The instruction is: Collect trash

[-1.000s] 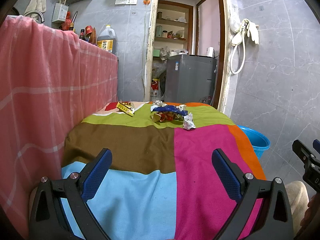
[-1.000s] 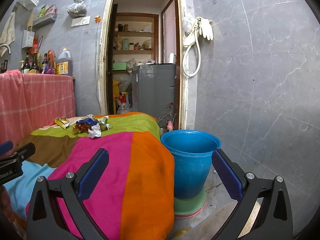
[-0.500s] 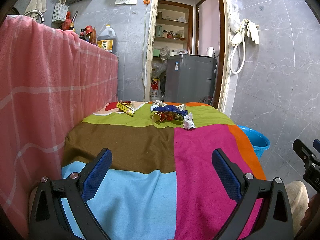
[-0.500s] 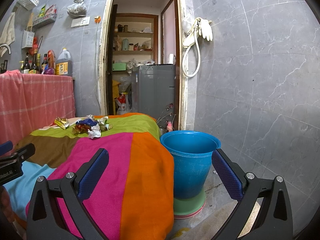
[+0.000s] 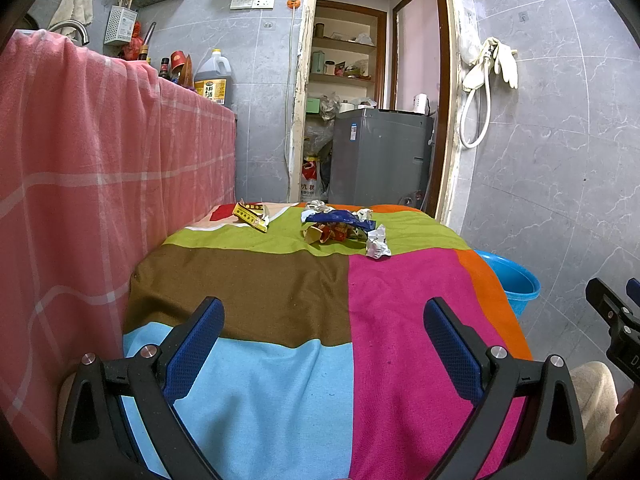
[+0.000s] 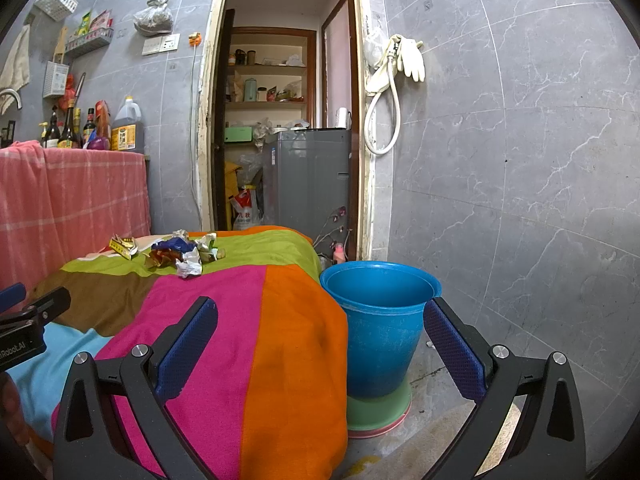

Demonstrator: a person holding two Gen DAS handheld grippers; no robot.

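A pile of crumpled wrappers [image 5: 340, 229] lies at the far end of the colourful patchwork table cover [image 5: 280, 292], with a white paper ball [image 5: 377, 243] at its right and a yellow box [image 5: 251, 216] to its left. The pile also shows in the right wrist view [image 6: 178, 254]. A blue bucket [image 6: 380, 320] stands on the floor right of the table, its rim visible in the left wrist view [image 5: 508, 276]. My left gripper [image 5: 322, 344] is open and empty over the table's near end. My right gripper [image 6: 320, 344] is open and empty at the table's right edge, near the bucket.
A pink checked cloth [image 5: 80, 184] hangs along the left, with bottles [image 6: 80, 128] on the counter above it. A doorway behind the table shows a grey washing machine [image 5: 380, 156]. Grey tiled wall [image 6: 520, 160] stands on the right, with gloves and a hose hanging.
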